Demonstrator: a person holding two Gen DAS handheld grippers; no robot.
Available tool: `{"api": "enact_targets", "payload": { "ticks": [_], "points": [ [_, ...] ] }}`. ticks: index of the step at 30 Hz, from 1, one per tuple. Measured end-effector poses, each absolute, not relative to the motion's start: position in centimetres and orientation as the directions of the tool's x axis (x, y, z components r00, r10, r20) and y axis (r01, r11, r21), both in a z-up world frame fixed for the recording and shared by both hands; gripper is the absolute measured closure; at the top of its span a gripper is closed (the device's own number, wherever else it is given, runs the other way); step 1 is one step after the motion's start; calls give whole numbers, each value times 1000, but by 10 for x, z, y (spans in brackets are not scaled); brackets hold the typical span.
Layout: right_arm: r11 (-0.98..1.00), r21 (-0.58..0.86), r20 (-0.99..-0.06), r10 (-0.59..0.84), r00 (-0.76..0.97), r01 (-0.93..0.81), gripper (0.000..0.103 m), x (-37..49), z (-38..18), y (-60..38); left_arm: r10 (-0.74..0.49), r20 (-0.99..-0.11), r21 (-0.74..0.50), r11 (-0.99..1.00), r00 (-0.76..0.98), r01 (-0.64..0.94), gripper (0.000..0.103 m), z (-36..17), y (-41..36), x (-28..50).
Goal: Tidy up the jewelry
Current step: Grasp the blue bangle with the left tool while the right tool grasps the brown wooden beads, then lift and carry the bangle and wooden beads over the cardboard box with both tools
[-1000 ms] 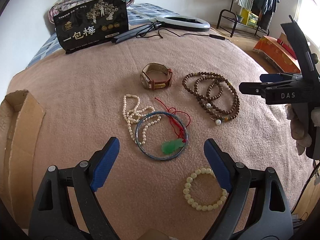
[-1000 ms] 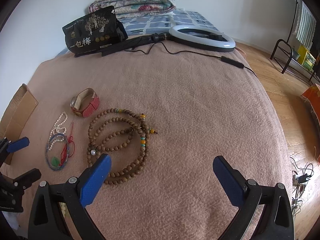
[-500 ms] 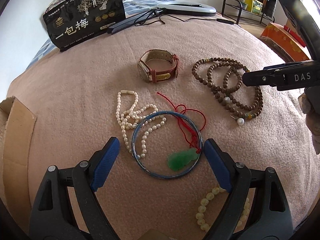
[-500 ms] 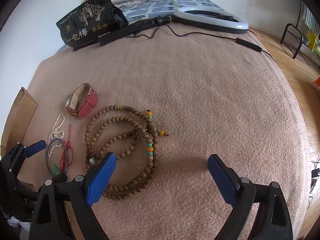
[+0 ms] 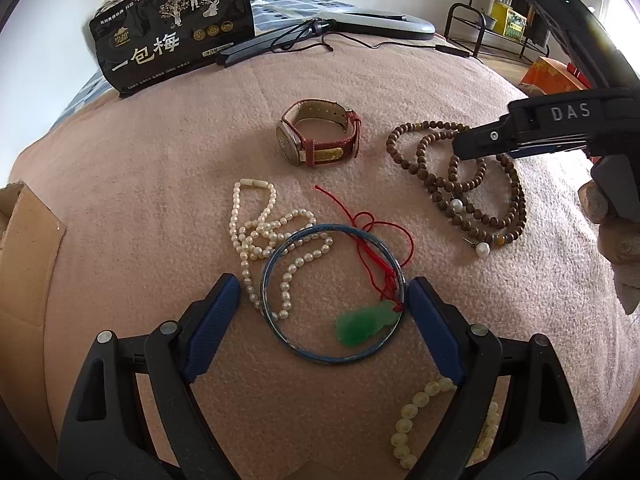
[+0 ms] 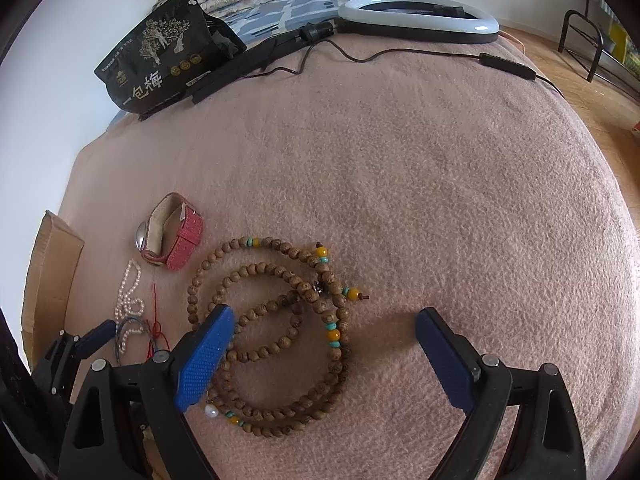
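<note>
Bedroom setup here: everything's spread out on a bed under a fuzzy pink blanket, with a black snack bag and a ring light up at the far end and a cardboard box off the left edge.

Progress-wise, I'd say basically nothing is sorted yet. All the jewelry lies loose on the blanket:

- watch with a red strap, on its side, by itself
- pearl necklace in a loose heap, with 1 strand running under or through the blue bangle, can't tell which
- green pendant on a red cord, lying across the bangle's rim
- long wooden bead strand coiled in several loops, with a pearl earring just beside it
- pale bead bracelet closest to the camera

The left hand-held gripper is spread wide with its 2 pads on either side of the bangle, gripping nothing. The right hand-held gripper is likewise released and hangs low over the wooden beads, its left pad above the coil.

My guess is the box is where it all ends up, so every piece is left to do, and that pearl/bangle/cord tangle looks like the fiddly part.
</note>
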State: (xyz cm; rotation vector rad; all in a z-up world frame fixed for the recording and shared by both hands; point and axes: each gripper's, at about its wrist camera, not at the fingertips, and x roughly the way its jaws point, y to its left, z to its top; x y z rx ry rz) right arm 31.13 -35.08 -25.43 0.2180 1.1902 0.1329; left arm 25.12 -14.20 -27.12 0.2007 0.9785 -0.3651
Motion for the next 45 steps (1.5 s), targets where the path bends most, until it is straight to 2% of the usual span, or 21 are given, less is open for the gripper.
{"api": "enact_targets", "payload": {
  "ticks": [5,7,13,16,18,21,22,32,45],
  "points": [
    [996,91,-931,90,354,-15,9,318,-263,-328,-219,-835,-2,919,505,394,26,-271,-142,249],
    [998,54,-933,61,355,-31,12,318,-264,-323,-221,-834,-3,918,506,397,29,-270,-142,249],
    [998,48,-931,61,360,-45,32,316,-262,-324,-241,-831,-29,919,501,394,29,-270,-138,250],
    [998,32,-931,50,363,-56,51,315,-261,-323,-243,-827,-28,918,507,395,29,-269,-138,248],
    [997,38,-930,58,364,-62,69,313,-260,-322,-248,-826,-34,918,506,394,29,-269,-137,247],
    [996,53,-928,78,364,-77,87,313,-260,-321,-256,-823,-47,921,507,387,29,-265,-134,246],
    [995,60,-927,85,364,-81,91,313,-259,-321,-257,-821,-51,922,510,383,29,-264,-133,246],
    [984,154,-896,176,408,-85,93,300,-239,-328,-273,-796,-54,921,541,386,29,-245,-126,231],
    [982,121,-853,179,490,-148,93,275,-188,-317,-272,-761,-56,932,588,359,29,-215,-109,214]
  ]
}}
